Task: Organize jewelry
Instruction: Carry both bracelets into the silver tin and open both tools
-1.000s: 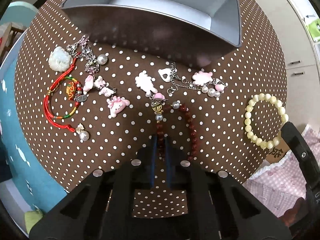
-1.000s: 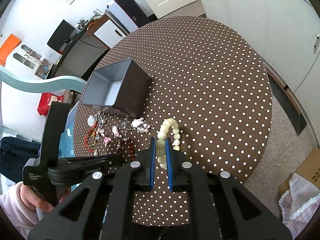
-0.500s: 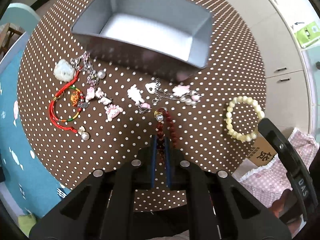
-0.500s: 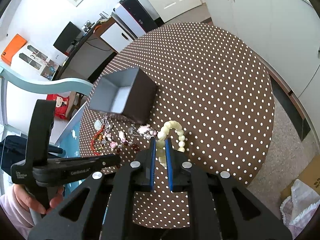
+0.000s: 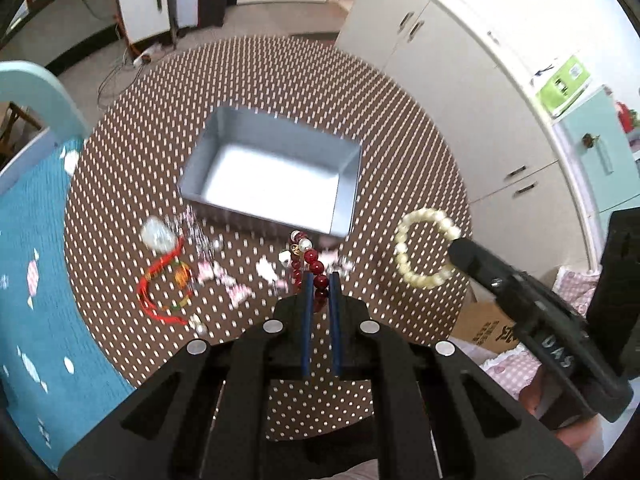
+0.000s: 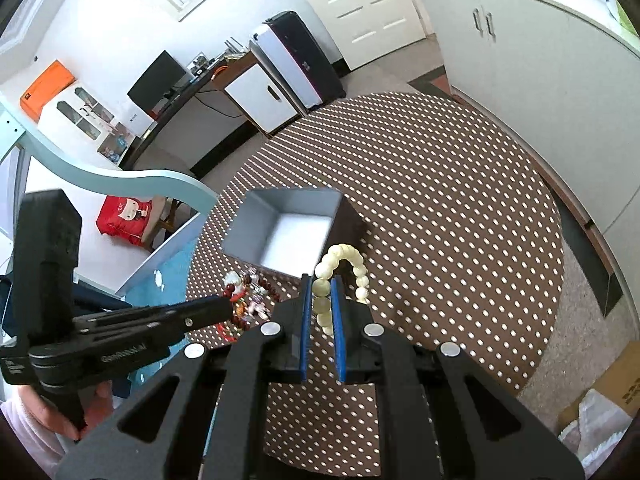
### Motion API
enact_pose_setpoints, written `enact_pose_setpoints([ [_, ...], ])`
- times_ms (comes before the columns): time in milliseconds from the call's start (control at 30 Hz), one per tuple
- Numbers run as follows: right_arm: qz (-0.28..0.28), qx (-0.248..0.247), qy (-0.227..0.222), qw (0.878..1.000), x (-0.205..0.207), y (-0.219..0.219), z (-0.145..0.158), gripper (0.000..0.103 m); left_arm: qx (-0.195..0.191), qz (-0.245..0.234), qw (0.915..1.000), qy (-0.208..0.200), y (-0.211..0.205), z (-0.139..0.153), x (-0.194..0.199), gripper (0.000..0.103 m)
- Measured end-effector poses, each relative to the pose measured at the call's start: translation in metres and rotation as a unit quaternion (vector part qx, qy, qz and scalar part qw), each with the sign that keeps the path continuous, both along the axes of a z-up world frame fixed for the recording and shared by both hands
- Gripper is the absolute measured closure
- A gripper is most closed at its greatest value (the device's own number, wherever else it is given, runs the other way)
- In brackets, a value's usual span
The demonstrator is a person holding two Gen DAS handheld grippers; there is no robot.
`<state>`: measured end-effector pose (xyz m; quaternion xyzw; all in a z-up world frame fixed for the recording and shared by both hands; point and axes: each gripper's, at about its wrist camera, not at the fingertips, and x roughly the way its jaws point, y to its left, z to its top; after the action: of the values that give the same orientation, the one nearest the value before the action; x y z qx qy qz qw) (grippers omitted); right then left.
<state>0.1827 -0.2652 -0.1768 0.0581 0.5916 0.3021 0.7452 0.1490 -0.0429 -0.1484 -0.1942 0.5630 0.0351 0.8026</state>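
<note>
Both jaws pinch beads. Left gripper (image 5: 320,282) holds the dark red bead bracelet (image 5: 314,268) above the polka-dot table (image 5: 400,128). Right gripper (image 6: 320,286) holds the cream bead bracelet (image 6: 340,276) near the open gray box (image 6: 256,220).

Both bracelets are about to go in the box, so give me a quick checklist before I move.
1. Left gripper shut on the red bracelet: ok.
2. Right gripper shut on the cream bracelet: ok.
3. Both bracelets lifted off the table: ok.
4. Box open, nothing visible inside: ok.
5. Red bracelet free of the charms on the table: cannot tell, blurred.
6. Grippers apart from each other: ok.
</note>
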Motion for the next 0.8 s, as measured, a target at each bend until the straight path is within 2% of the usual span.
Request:
enact_pose_setpoints([
  [167, 0.01, 0.007, -0.018, 1.0, 0.007, 0.034, 0.009, 0.094, 0.001, -0.021, 0.9993, -0.031, 0.006, 0.019, 0.03, 0.096],
  [333, 0.01, 0.015, -0.021, 1.0, 0.019, 0.069, 0.001, 0.094, -0.008, -0.045, 0.9984, -0.034, 0.031, 0.018, 0.054, 0.096],
  [533, 0.005, -0.003, 0.012, 1.0, 0.035, 0.101, -0.036, 0.094, -0.023, -0.068, 0.9974, -0.011, 0.051, -0.018, 0.074, 0.096],
  [800, -0.02, -0.032, 0.059, 0.998, 0.045, 0.118, -0.079, 0.094, -0.047, -0.087, 0.9949, 0.02, 0.071, -0.064, 0.097, 0.096],
])
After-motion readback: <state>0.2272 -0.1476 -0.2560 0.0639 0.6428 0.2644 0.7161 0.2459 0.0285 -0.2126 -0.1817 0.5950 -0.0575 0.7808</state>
